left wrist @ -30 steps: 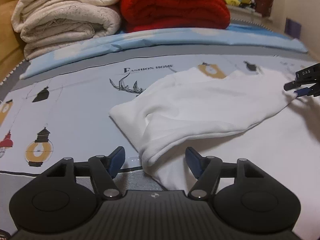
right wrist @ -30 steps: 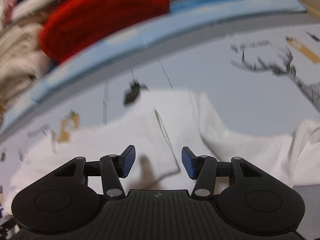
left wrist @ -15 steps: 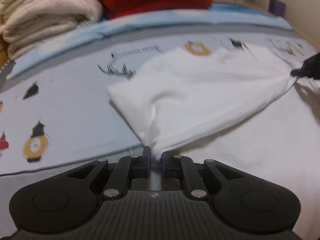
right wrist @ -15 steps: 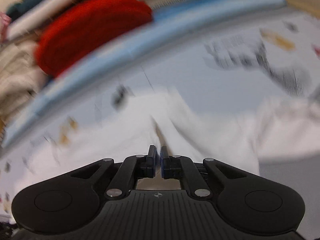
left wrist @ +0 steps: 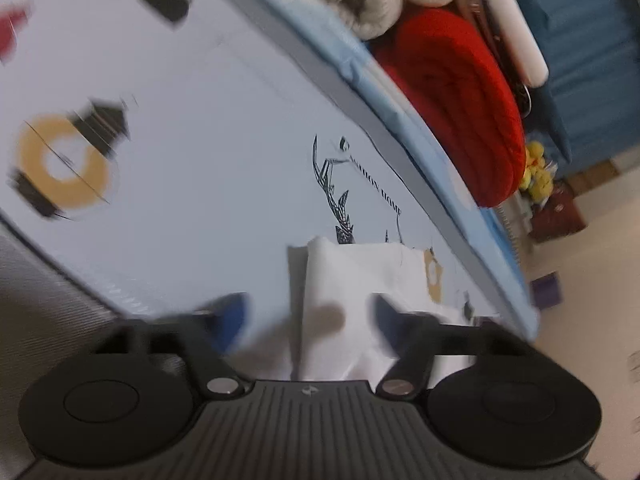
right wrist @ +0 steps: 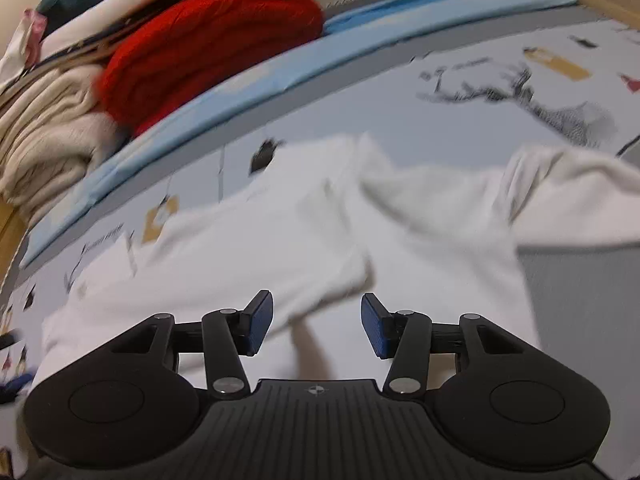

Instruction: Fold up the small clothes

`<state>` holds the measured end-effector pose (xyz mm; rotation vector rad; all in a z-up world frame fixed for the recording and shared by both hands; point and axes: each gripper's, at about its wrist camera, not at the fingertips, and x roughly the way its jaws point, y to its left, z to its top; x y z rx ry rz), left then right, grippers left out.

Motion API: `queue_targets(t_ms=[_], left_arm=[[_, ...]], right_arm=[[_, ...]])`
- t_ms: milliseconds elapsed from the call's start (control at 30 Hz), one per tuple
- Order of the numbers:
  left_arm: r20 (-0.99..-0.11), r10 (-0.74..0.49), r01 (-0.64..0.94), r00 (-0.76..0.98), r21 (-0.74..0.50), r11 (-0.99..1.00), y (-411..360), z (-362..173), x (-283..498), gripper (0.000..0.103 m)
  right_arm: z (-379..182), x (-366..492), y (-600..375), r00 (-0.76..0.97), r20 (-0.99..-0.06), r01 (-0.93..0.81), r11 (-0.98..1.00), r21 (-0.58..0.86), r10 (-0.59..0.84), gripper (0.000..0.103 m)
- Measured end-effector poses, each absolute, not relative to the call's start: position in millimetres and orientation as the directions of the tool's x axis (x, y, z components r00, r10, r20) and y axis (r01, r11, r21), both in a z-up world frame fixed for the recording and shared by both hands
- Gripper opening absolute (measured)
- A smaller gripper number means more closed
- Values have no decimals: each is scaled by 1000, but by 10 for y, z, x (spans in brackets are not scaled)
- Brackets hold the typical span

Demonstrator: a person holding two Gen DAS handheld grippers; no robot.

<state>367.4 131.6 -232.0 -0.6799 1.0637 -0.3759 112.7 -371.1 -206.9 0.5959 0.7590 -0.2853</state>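
The white garment is spread on the printed bedsheet, partly folded, with 1 flap doubled over near its middle. Both tools have just been opening: the right gripper is seen with its blue pads parted above the cloth, nothing pinched; the left gripper is parted too, a raised fold of the white garment standing between its jaws, apparently unpressed, though blur makes this uncertain. If the left tool is drawn away while cloth is snagged, the fresh fold could be dragged open. Slack wrinkles may be trapped by the next fold. Open sheet is left on the garment's far side; the red blanket and cream blankets crowd the bed's back edge.
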Motion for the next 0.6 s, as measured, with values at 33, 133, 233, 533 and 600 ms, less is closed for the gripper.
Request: queue_targets(t_ms=[33,133,233,533,600], left_arm=[[-656,-617,-24,435,-694,720,1263,-2350,3710,62],[-662,-652,97,370,-670,736,1055,-2318,3788,62],[-690,-621,135,372,-621,772,964,-2352,3887,6],[-713,-533,164,456,-521,837,925,-2327,4044,7],[-711,-533,140,459,-534,834,942,-2346,4049,10]], right_arm=[[-2069,1098,-3671,693,-720,433,808,400,-15,51],[-2077,1095,-3571,693,-721,408,822,397,4,51],[-2082,1140,-3495,699,-715,386,825,413,31,51],[-1893,1381,-3083,743,-652,215,868,447,152,51],[-1855,1496,-2917,746,-632,160,864,478,212,51]])
